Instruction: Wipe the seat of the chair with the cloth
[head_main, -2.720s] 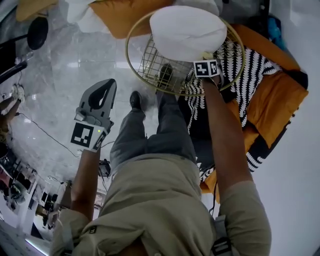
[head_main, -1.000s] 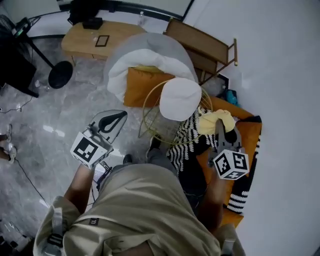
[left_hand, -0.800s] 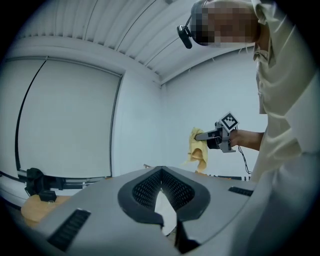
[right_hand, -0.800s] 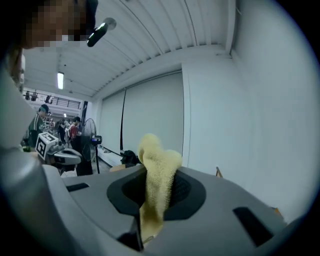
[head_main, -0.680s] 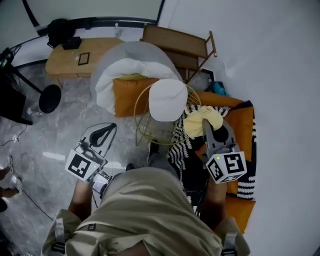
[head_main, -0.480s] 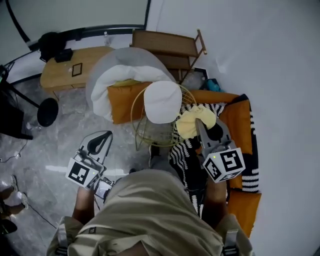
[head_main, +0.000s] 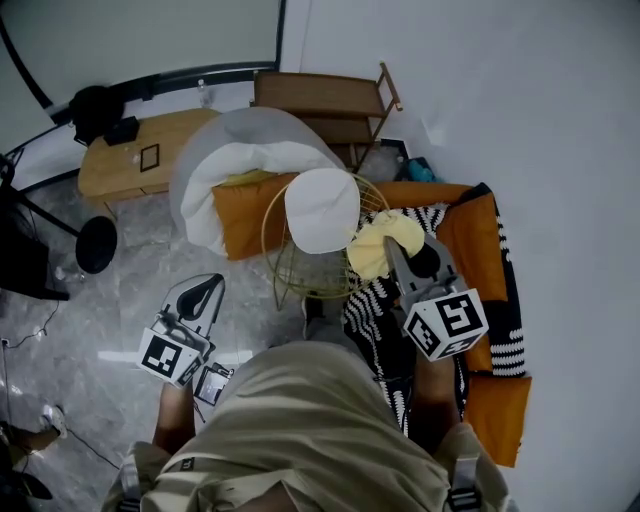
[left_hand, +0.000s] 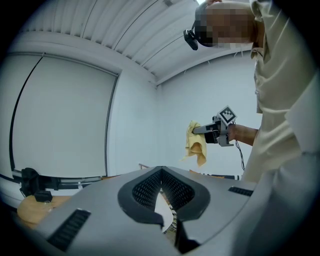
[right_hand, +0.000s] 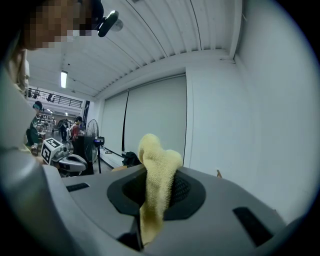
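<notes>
The chair is a gold wire frame (head_main: 290, 268) with a round white seat cushion (head_main: 322, 208), in the middle of the head view. My right gripper (head_main: 393, 247) is just right of the seat and shut on a yellow cloth (head_main: 378, 245), which bunches above the jaws (right_hand: 157, 185) and hangs from them (left_hand: 196, 145). The cloth is beside the cushion; I cannot tell whether it touches it. My left gripper (head_main: 211, 284) hangs over the floor left of the chair, away from it. It is shut with nothing between its tips (left_hand: 161, 172).
An orange cushion (head_main: 240, 205) under a white pillow lies behind the chair. A black-and-white zigzag blanket (head_main: 380, 310) and an orange pad (head_main: 495, 400) lie along the white wall at right. A wooden table (head_main: 130, 150), a wooden shelf (head_main: 320, 100) and a black stool (head_main: 95, 245) stand further back.
The right gripper has come away from the seat's rim with the yellow cloth and is now held beside the chair. The head view has pulled back. The left gripper stays shut.
</notes>
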